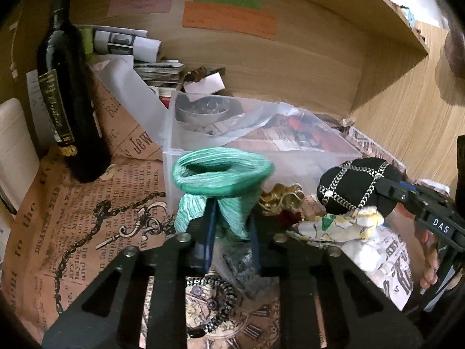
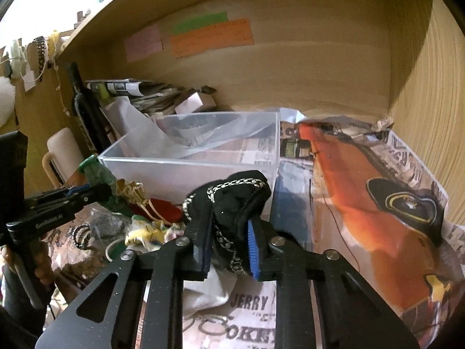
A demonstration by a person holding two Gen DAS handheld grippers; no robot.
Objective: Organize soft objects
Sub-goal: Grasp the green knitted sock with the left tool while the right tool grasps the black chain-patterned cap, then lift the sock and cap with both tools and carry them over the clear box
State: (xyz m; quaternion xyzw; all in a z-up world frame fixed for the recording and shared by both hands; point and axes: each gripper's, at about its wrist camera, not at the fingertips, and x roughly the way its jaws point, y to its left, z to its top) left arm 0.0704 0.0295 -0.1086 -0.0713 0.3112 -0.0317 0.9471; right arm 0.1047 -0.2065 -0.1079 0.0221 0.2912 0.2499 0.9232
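Note:
My left gripper (image 1: pixel 231 229) is shut on a green ribbed cloth pouch (image 1: pixel 221 174) and holds it up in front of the clear plastic bin (image 1: pixel 261 157). My right gripper (image 2: pixel 229 232) is shut on a black soft object with silver chain trim (image 2: pixel 232 203), just in front of the same bin (image 2: pixel 189 171). In the left wrist view the black object (image 1: pixel 354 186) hangs at the right in the right gripper. A yellow and white cloth (image 1: pixel 348 226) lies on the desk below it.
A dark wine bottle (image 1: pixel 66 96) stands at the left. A gold ornament (image 1: pixel 282 197), a beaded bracelet (image 1: pixel 215 305) and a small plastic bag (image 1: pixel 247 264) lie on the newspaper-print cover. Papers are stacked at the back (image 1: pixel 157 67). Wooden shelf walls enclose the back and right.

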